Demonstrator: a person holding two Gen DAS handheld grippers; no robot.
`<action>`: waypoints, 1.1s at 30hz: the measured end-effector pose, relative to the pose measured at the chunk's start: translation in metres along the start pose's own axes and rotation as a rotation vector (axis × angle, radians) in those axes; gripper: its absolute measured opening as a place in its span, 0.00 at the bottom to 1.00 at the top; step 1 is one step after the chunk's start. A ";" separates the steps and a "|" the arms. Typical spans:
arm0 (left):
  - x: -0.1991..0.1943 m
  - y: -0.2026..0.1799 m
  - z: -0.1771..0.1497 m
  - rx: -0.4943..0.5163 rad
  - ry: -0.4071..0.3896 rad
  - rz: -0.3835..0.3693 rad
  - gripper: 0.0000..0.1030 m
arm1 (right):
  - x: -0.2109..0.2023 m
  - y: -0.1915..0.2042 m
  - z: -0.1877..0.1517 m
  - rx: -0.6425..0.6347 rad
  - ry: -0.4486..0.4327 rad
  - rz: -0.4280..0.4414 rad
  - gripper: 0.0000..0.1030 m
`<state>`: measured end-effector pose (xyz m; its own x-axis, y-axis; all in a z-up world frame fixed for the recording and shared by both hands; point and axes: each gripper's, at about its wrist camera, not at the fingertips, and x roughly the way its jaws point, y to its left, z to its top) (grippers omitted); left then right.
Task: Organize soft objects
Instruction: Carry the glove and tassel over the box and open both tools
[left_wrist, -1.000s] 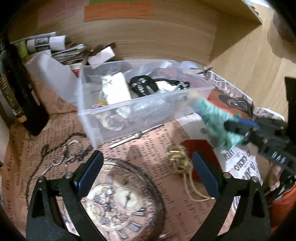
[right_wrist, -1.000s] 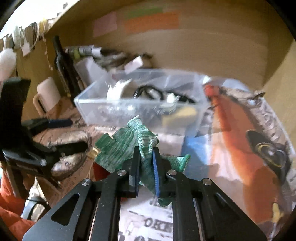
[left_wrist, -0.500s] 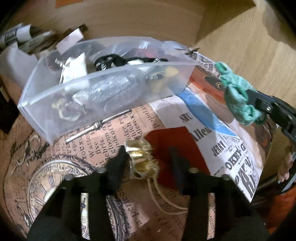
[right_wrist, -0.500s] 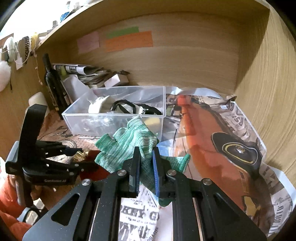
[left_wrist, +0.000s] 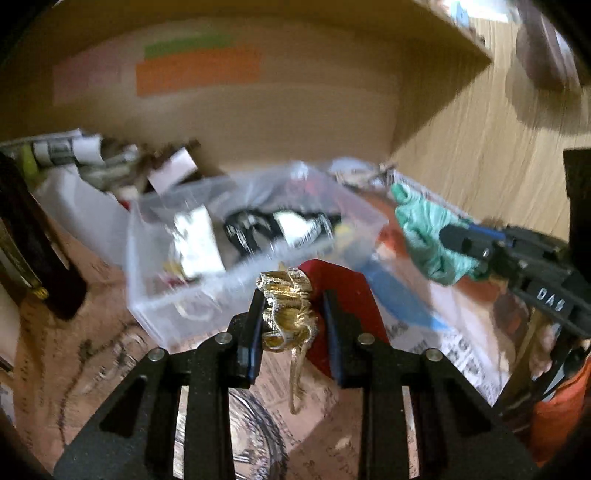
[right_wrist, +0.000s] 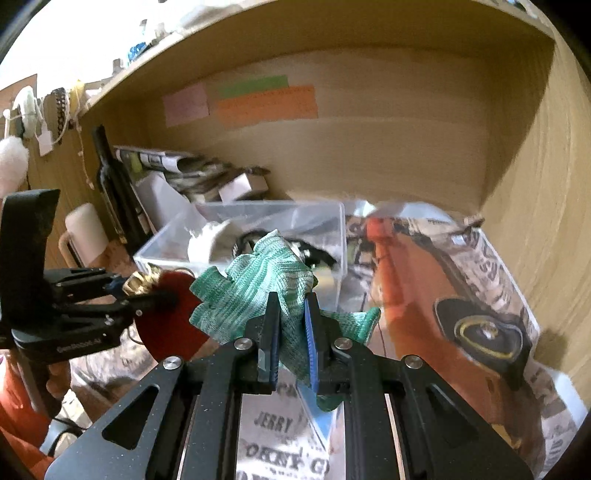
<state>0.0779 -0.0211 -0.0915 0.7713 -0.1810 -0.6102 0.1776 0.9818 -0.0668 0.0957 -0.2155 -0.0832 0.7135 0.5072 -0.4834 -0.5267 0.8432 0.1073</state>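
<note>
Progress looks partial to me: the clear plastic storage bin already holds a few soft pieces, a white fabric lump and a black printed strap, while two more are in my claws and not yet dropped in. My left gripper is closing its jaws on the crumpled gold ribbon bundle, its cord tail dangling over the newspaper-print table covering. My right gripper is clamped tight on the green-and-white knitted cloth, which bunches up in soft folds just before the bin's near wall. I judge both still need placing inside.
</note>
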 end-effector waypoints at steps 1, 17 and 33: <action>-0.005 0.003 0.004 -0.007 -0.021 0.005 0.28 | 0.000 0.001 0.004 -0.003 -0.010 0.004 0.11; -0.024 0.056 0.058 -0.114 -0.191 0.137 0.28 | 0.035 0.019 0.061 -0.048 -0.099 0.059 0.11; 0.061 0.083 0.047 -0.126 0.001 0.164 0.29 | 0.120 0.023 0.053 -0.066 0.054 0.029 0.12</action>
<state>0.1682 0.0466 -0.0970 0.7832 -0.0180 -0.6216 -0.0283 0.9975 -0.0646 0.1939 -0.1253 -0.0926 0.6729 0.5190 -0.5271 -0.5769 0.8142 0.0654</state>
